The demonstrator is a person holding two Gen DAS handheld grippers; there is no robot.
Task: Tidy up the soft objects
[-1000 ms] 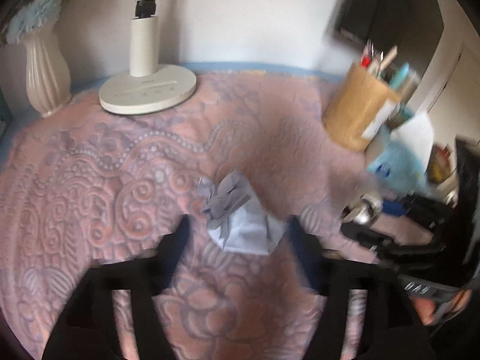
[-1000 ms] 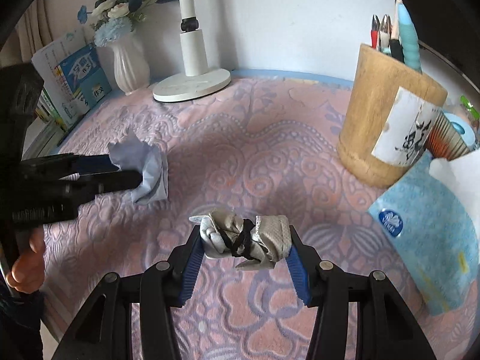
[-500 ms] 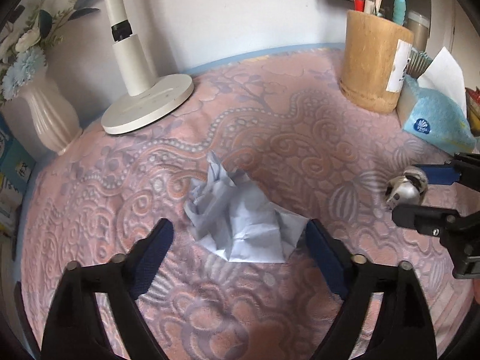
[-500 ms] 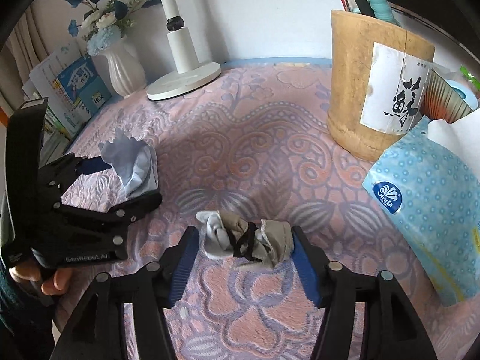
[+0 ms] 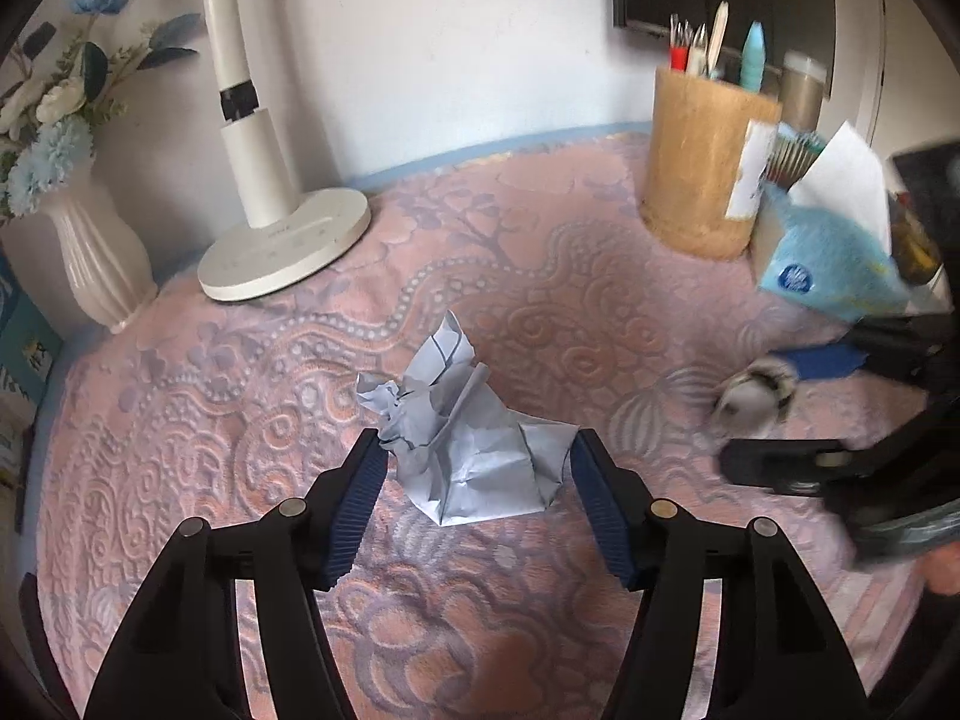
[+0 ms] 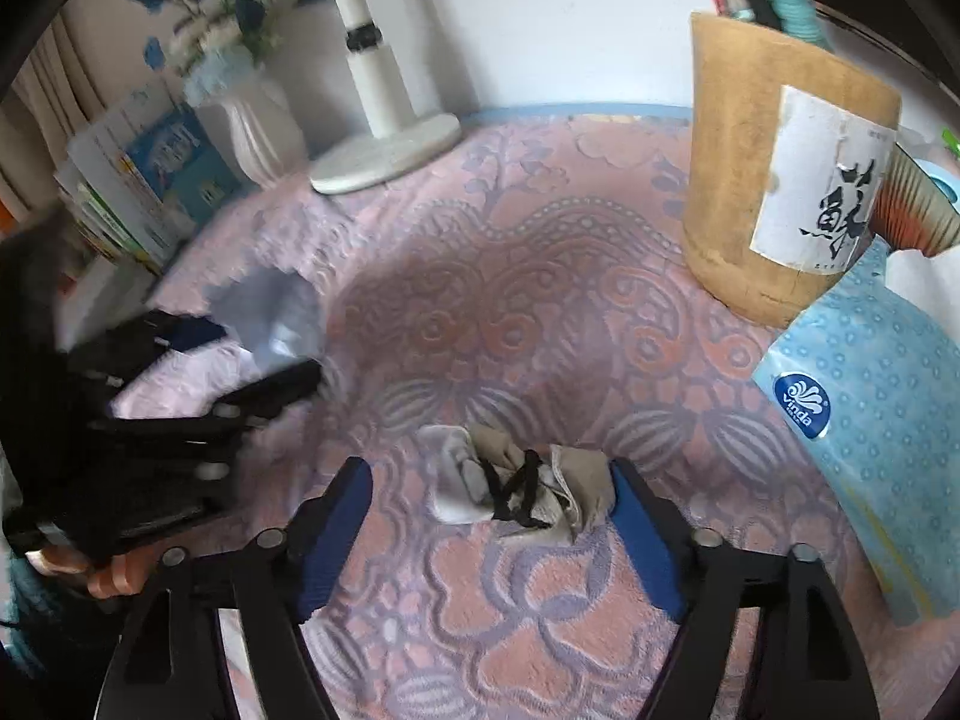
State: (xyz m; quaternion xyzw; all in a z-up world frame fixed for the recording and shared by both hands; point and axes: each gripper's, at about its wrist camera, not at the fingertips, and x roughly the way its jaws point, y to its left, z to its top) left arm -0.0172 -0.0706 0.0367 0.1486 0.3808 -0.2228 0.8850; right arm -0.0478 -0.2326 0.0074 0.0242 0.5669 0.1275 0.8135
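Observation:
A crumpled pale blue paper (image 5: pixel 474 456) rests on the pink patterned cloth (image 5: pixel 540 312). My left gripper (image 5: pixel 477 462) straddles it; both pads touch its sides and the jaws are closing on it. In the right wrist view the paper (image 6: pixel 270 312) shows blurred at the left gripper (image 6: pixel 258 348) tips. A rolled white and beige sock bundle (image 6: pixel 516 486) with a black band lies on the cloth between the fingers of my right gripper (image 6: pixel 489 480). The right pad touches it, the left pad stands clear. The left wrist view shows the sock bundle (image 5: pixel 753 399) at far right.
At the back stand a white lamp base (image 5: pixel 285 246) and a white vase (image 5: pixel 99 264) with blue flowers. Back right are a wooden pen holder (image 5: pixel 702 180) and a blue tissue pack (image 5: pixel 834 264). Books (image 6: pixel 138 192) lean at the left edge.
My left jaws have narrowed onto the blue paper. My right jaws have let go of the sock bundle and widened; it now lies on the cloth.

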